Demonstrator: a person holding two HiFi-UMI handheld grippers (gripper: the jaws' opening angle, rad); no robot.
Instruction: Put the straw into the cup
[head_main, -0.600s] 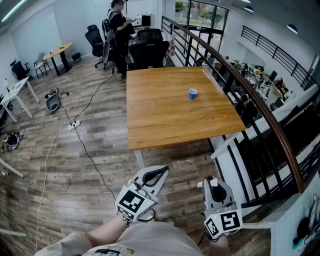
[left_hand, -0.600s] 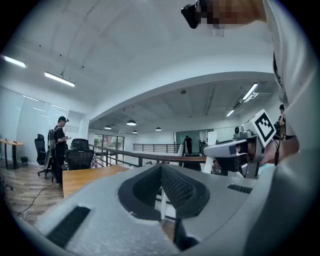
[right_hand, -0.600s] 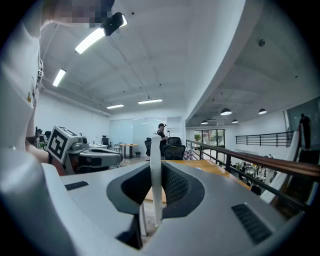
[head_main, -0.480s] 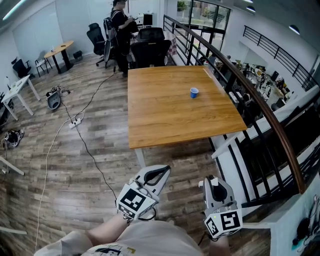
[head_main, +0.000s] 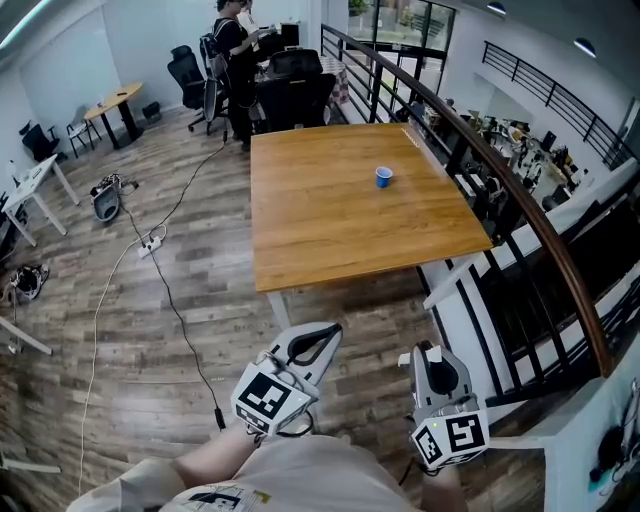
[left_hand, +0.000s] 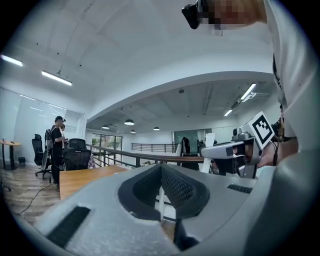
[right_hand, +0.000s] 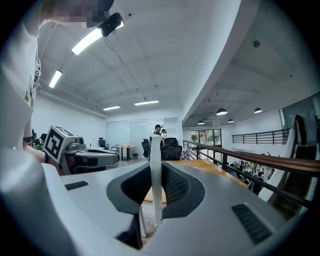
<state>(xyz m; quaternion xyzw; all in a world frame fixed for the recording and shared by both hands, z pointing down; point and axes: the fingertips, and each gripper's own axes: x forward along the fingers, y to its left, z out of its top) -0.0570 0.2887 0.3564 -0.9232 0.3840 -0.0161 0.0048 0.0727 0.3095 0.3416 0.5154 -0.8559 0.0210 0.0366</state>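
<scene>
We've got the straw (right_hand: 155, 150) pinched in the right claw (right_hand: 158, 175). Left claw (left_hand: 161, 170) is closed, empty. Cup (head_main: 384, 177) is at 12 o'clock on the desk (head_main: 330, 235) (well apart). 2 steps left: approach, insert.

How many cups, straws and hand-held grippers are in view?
Small blue cup: 1
Thin white straw: 1
Grey hand-held grippers: 2, left hand-held gripper and right hand-held gripper
Total: 4
</scene>
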